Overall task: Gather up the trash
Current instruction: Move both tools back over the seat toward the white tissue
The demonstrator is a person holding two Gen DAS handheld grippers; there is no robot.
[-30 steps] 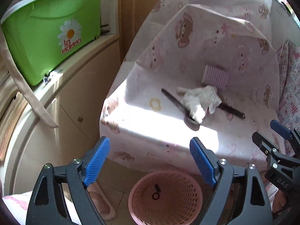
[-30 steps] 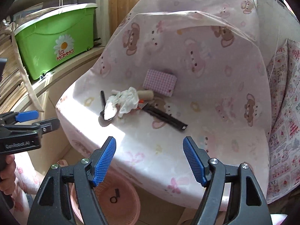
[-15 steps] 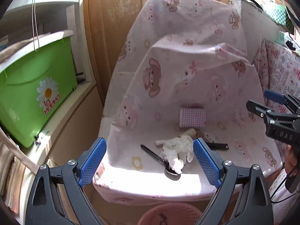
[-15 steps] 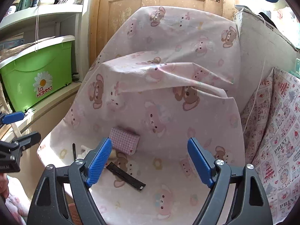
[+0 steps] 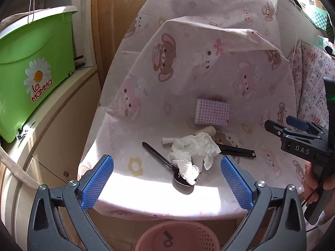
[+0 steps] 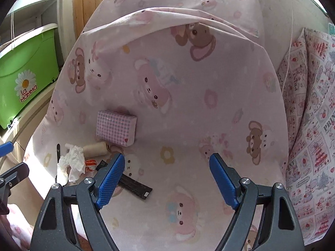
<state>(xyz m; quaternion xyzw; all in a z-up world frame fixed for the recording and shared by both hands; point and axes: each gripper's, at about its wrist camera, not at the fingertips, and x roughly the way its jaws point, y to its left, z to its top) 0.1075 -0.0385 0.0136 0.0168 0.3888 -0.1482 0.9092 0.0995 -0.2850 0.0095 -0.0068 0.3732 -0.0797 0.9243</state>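
Note:
A crumpled white tissue (image 5: 192, 154) (image 6: 71, 163) lies on the pink bear-print cloth (image 5: 209, 73), partly over a black spoon (image 5: 159, 156). Beside it are a beige roll (image 6: 95, 148), a small orange-and-white wrapper (image 6: 90, 164) and a black flat strip (image 5: 236, 151) (image 6: 134, 186). My left gripper (image 5: 166, 161) hovers in front of the tissue, its jaws opening with nothing between them. To the right of the pile, my right gripper (image 6: 167, 159) stands open and empty above bare cloth. A pink mesh basket (image 5: 178, 238) stands on the floor below the seat's front edge.
A pink checked box (image 5: 211, 112) (image 6: 116, 127) rests behind the pile. A green lidded tub (image 5: 31, 71) sits on a cabinet at left. A printed cushion (image 6: 309, 125) leans at right. A hand (image 5: 314, 190) holds the right gripper's frame (image 5: 301, 144) at the right edge.
Both grippers have swung from looking down at the basket up toward the seat. The left jaws stand wider. The right gripper has shifted right, so the pile now sits at its left.

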